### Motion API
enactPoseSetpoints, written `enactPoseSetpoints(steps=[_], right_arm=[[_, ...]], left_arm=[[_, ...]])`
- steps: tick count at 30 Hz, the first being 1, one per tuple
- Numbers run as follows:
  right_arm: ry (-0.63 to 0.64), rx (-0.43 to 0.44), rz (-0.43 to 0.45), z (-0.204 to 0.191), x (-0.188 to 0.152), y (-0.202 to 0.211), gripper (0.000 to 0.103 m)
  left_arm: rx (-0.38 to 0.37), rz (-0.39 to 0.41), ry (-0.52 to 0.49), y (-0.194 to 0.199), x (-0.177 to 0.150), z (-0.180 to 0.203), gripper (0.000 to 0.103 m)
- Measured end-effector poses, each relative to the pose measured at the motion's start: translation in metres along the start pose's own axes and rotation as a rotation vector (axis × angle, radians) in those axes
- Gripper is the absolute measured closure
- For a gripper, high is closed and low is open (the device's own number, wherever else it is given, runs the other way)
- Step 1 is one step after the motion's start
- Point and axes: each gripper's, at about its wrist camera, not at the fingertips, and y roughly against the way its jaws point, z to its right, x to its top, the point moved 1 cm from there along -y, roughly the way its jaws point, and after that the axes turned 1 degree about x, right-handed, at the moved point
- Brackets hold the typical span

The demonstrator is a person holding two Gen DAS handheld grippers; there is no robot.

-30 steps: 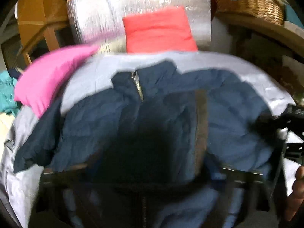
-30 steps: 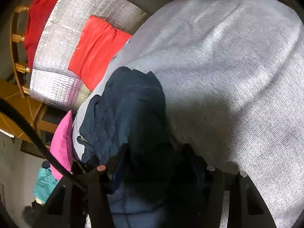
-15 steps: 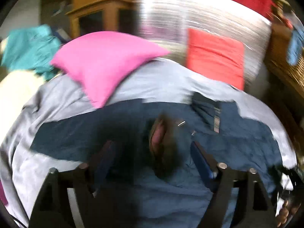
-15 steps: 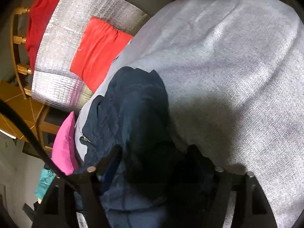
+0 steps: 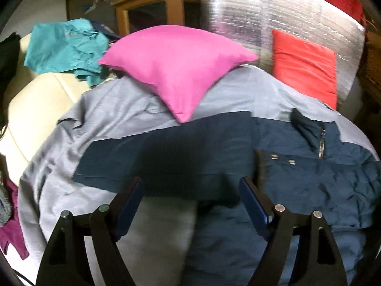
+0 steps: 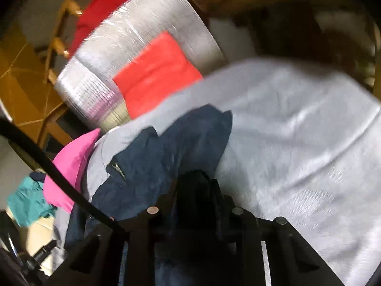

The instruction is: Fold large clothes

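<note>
Jacket (image 5: 309,178) lies on our grey sheet (image 5: 107,119), our left hand-held gripper (image 5: 190,190) wide and empty, our right hand-held gripper (image 6: 197,186) closing on jacket cloth.

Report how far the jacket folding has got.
Done: the navy jacket lies on the grey sheet, one sleeve spread flat sideways. In hand: the right gripper is closing on a bunched part of the jacket; the left gripper hangs open over the sleeve, holding nothing. Left: no neat fold shows yet, so sleeves and body still need folding in.
</note>
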Motion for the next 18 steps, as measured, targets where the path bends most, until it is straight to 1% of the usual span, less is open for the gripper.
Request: enactPoseSetpoints(steps=[2,3,4,5,7,9,10,11,13,14,15,17,18], right_arm=[[0.002,-0.053,-0.009,0.002,-0.003,0.000,0.077],[-0.002,-0.093,-0.033,0.006,-0.005,-0.006,0.077],[-0.007,-0.152,-0.072,0.015,-0.008,-0.018,0.077],[-0.017,-0.192,-0.110,0.024,-0.011,-0.030,0.077],[-0.048,-0.218,-0.155,0.040,-0.015,-0.045,0.077],[-0.079,-0.208,-0.176,0.045,-0.014,-0.047,0.075],[-0.097,-0.206,-0.172,0.044,-0.012,-0.043,0.066],[-0.116,-0.203,-0.165,0.043,-0.010,-0.036,0.042],[-0.143,-0.168,-0.116,0.036,-0.007,-0.020,0.015],[-0.139,-0.156,-0.075,0.030,-0.006,-0.011,0.015],[-0.113,-0.148,-0.025,0.020,-0.006,0.000,0.015],[-0.053,-0.118,0.001,0.001,-0.009,0.007,0.016],[-0.022,-0.084,0.004,-0.010,-0.012,0.010,0.016]], left_arm=[[0.020,-0.014,0.025,-0.005,-0.001,-0.018,0.021],[0.031,-0.029,0.046,-0.010,-0.001,-0.030,0.021],[0.041,-0.043,0.068,-0.014,-0.002,-0.040,0.021],[0.047,-0.055,0.089,-0.017,-0.002,-0.049,0.021],[0.058,-0.083,0.149,-0.026,-0.005,-0.071,0.021],[0.068,-0.114,0.205,-0.034,-0.007,-0.092,0.021],[0.065,-0.132,0.250,-0.039,-0.008,-0.106,0.021],[0.058,-0.143,0.285,-0.041,-0.010,-0.115,0.021],[0.032,-0.174,0.376,-0.048,-0.014,-0.135,0.021],[0.015,-0.185,0.411,-0.050,-0.016,-0.142,0.021],[-0.021,-0.196,0.455,-0.054,-0.018,-0.150,0.021],[-0.077,-0.213,0.514,-0.060,-0.022,-0.156,0.021],[-0.118,-0.227,0.554,-0.065,-0.025,-0.159,0.021]])
